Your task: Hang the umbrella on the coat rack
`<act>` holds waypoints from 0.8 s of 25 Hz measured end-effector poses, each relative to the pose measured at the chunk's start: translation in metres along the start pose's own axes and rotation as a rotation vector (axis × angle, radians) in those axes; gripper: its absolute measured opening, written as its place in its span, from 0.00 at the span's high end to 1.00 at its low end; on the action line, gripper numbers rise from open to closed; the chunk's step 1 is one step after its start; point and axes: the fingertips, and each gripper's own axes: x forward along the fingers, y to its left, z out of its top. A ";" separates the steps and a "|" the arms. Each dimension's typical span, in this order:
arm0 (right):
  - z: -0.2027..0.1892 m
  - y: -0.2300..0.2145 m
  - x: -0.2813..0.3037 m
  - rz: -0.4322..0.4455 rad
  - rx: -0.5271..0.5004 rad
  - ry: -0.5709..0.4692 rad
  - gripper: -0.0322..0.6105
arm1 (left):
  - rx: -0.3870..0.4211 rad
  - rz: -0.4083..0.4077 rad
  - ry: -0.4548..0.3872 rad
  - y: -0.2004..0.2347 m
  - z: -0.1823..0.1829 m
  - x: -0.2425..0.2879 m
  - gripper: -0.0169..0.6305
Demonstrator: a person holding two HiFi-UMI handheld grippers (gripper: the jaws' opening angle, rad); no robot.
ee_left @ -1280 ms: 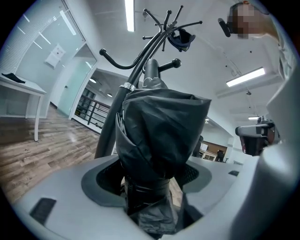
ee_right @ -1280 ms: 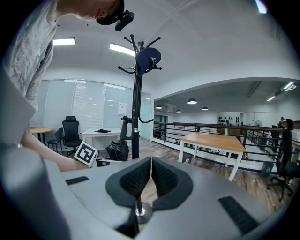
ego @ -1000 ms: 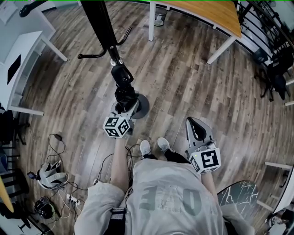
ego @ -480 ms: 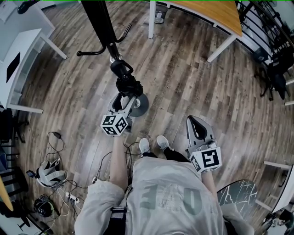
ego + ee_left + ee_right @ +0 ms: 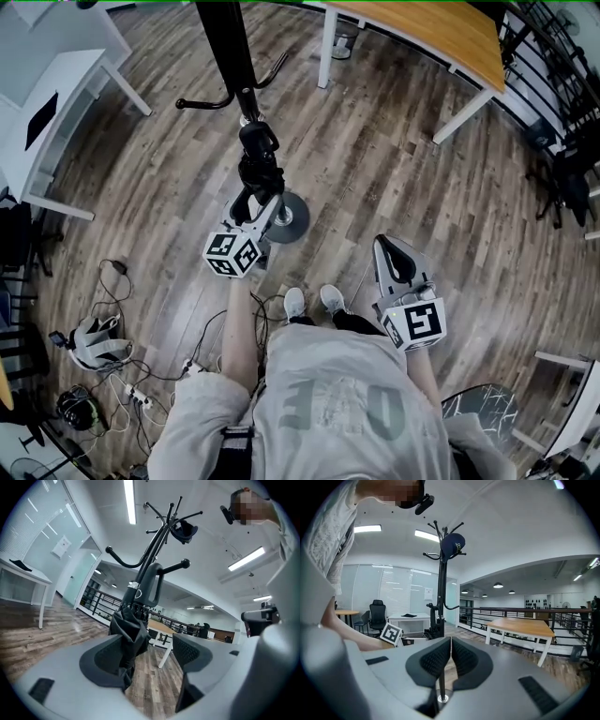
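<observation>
The black coat rack stands on a round base; a dark cap hangs at its top. The folded black umbrella hangs beside the pole, its loop handle over a lower hook. My left gripper is just below it, open. The umbrella's fabric hangs between the jaws and lies against the left pad. My right gripper is held low by the person's right side, shut on nothing. The rack shows in the right gripper view behind the shut right gripper.
A wooden table stands at the back right and a white desk at the left. Cables and a power strip lie on the floor at the left. A black railing runs along the right. The person's shoes are near the rack's base.
The left jaws have spread apart off the umbrella, which now hangs from the rack's hook. The right gripper has stayed put.
</observation>
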 end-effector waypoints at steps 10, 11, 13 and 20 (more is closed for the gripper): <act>0.042 0.023 0.032 0.123 -0.035 -0.116 0.90 | 0.120 0.047 -0.136 -0.029 0.080 -0.034 0.49; 0.047 0.025 0.035 0.132 -0.042 -0.129 0.90 | 0.143 0.042 -0.149 -0.036 0.092 -0.038 0.49; 0.056 0.028 0.040 0.152 -0.055 -0.154 0.90 | 0.202 0.031 -0.168 -0.051 0.115 -0.046 0.49; 0.083 0.036 0.054 0.201 -0.072 -0.226 0.90 | 0.401 0.099 -0.290 -0.099 0.187 -0.085 0.77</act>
